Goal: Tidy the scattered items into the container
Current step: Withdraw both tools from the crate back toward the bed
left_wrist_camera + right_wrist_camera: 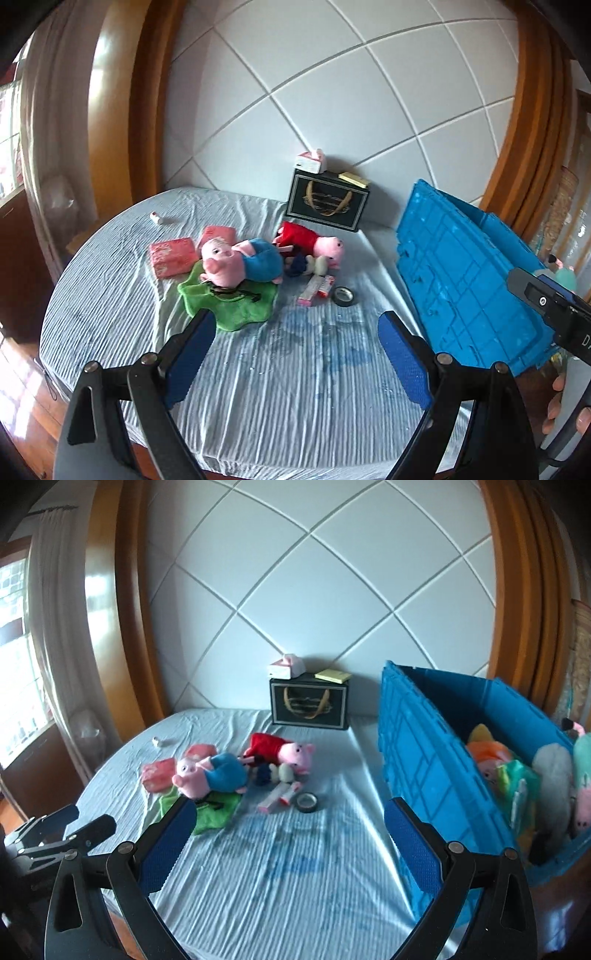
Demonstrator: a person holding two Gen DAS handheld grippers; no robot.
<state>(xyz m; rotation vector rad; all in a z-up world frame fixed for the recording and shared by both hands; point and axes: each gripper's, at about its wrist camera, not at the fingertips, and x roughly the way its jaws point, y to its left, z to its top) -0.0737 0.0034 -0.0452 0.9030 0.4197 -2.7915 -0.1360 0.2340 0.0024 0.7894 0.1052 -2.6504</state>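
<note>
A blue plastic crate (465,273) (424,760) stands on the bed's right side and holds several plush toys (517,775). Scattered mid-bed lie a pig plush in blue (243,264) (210,771), a pig plush in red (314,242) (284,751), a green cloth (229,301) (210,808), two pink packets (173,256) (159,773), a black tape roll (344,295) (307,802) and a pink-white tube (314,290) (277,795). My left gripper (295,332) and right gripper (291,823) are both open and empty, above the bed's near part.
A black box (327,201) (310,705) with a tissue pack (312,160) and yellow pad on top stands against the padded headboard. A small white object (157,218) lies at the bed's far left. Wooden floor lies left of the bed.
</note>
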